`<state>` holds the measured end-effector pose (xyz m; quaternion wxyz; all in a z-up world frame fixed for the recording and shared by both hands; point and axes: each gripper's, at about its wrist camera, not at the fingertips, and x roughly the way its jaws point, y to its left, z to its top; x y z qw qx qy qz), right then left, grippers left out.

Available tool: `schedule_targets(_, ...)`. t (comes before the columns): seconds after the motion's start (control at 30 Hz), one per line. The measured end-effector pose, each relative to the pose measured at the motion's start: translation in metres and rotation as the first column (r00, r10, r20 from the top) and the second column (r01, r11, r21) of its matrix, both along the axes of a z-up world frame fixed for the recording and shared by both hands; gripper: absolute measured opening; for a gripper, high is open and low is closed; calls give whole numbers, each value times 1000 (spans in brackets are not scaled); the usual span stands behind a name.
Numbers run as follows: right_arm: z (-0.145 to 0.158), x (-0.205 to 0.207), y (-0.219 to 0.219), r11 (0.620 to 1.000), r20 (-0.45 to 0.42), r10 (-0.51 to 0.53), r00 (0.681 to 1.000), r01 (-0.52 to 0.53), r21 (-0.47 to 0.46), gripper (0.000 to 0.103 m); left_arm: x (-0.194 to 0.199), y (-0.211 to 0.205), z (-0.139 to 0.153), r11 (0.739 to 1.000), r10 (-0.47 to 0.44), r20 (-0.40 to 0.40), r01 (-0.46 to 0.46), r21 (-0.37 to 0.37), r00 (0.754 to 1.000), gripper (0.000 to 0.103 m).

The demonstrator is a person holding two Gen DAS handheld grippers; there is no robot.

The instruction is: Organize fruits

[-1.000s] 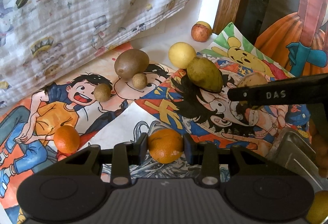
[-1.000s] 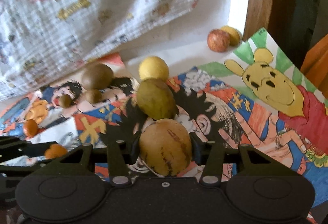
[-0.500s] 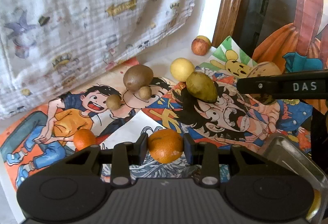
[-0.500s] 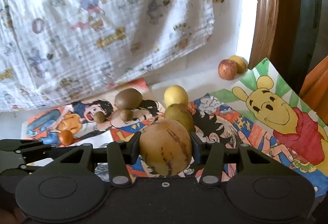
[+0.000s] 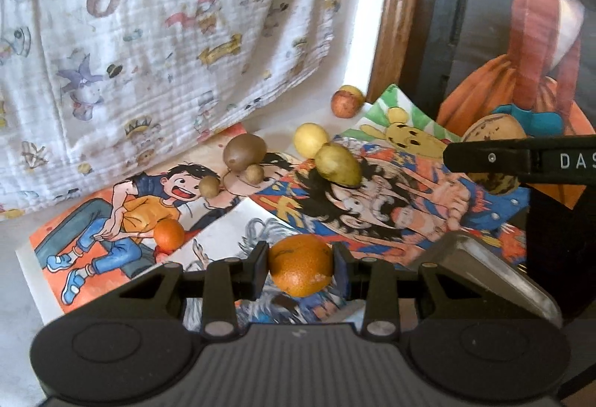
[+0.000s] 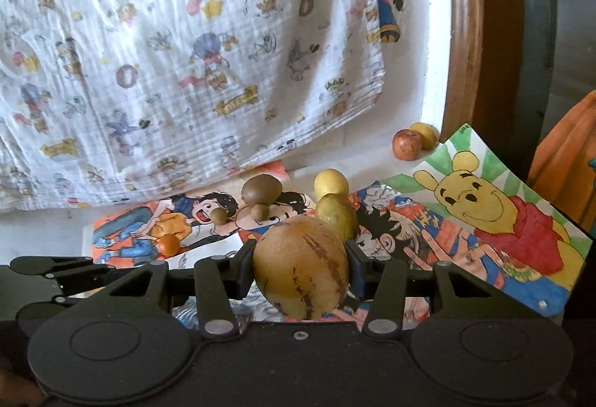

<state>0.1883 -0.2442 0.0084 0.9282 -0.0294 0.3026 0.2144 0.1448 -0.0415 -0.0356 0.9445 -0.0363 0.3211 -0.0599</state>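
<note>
Oranges: we see one pinched between the jaws of the left hand-held gripper [image 5: 301, 267], the jaws closed to its width; this held orange [image 5: 300, 264] hangs above the posters [image 5: 391, 205], clear of them, which we take as carriage toward a container.
Second orange: the loose orange [image 5: 168, 234] lies on the poster of the laughing boy, well apart from the held one, untouched.
Right hand-held gripper [image 6: 301, 278]: its jaws are closed onto a large streaked tan fruit [image 6: 301, 267], gripped across the middle, we judge so that the round body cannot roll out.
Tray: a grey metal tray [image 5: 495, 273] shows at the lower right of the left view, just beside the left gripper; we judge it the likely place for both fruits.
Fruit left on the counter: a green pear-shaped fruit [image 5: 338, 165] touches a yellow round fruit [image 5: 311, 139]; a large brown fruit [image 5: 244, 151] sits with two small brown fruits [image 5: 208, 187] near it; a red apple [image 5: 346, 102] lies against a yellow fruit [image 6: 424, 135] in the far corner.
Cloth: a printed cloth [image 5: 149, 34] hangs behind, and its hem hides the back edge of the counter.
Hidden or cut off: only one corner of the tray is in view, so we cannot tell what it holds; the tan fruit hides part of the green one in the right view; we see neither hand clearly.
</note>
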Motion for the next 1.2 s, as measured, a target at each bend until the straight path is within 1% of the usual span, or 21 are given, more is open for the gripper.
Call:
schedule_targets(0.27, 4, -43, -34, 998, -2, -55, 998, 55, 18, 51, -31, -28, 10, 998, -65, 16, 65, -4, 998, 40)
schedule_targets(0.53, -6, -62, -63, 993, -23, -112, 993, 113, 27, 51, -42, -65, -2, 990, -144, -12, 144, 0, 989, 40)
schedule_targets(0.63, -11, -62, -71, 991, -33, -126, 991, 127, 34, 51, -43, -75, -8, 985, -170, -17, 170, 1, 985, 40)
schedule_targets(0.8, -23, -55, -80, 990, -56, -139, 989, 141, 30, 51, -41, -87, -22, 981, -194, -47, 195, 4, 980, 40)
schedule_targets(0.97, -45, -40, -87, 988, -106, -152, 983, 156, 21, 51, -42, -97, -30, 976, -218, -65, 219, 16, 974, 40)
schedule_targets(1.2, -78, -17, -86, 988, -167, -152, 974, 151, -18, 51, -50, -108, -40, 966, -252, -86, 256, 34, 964, 40)
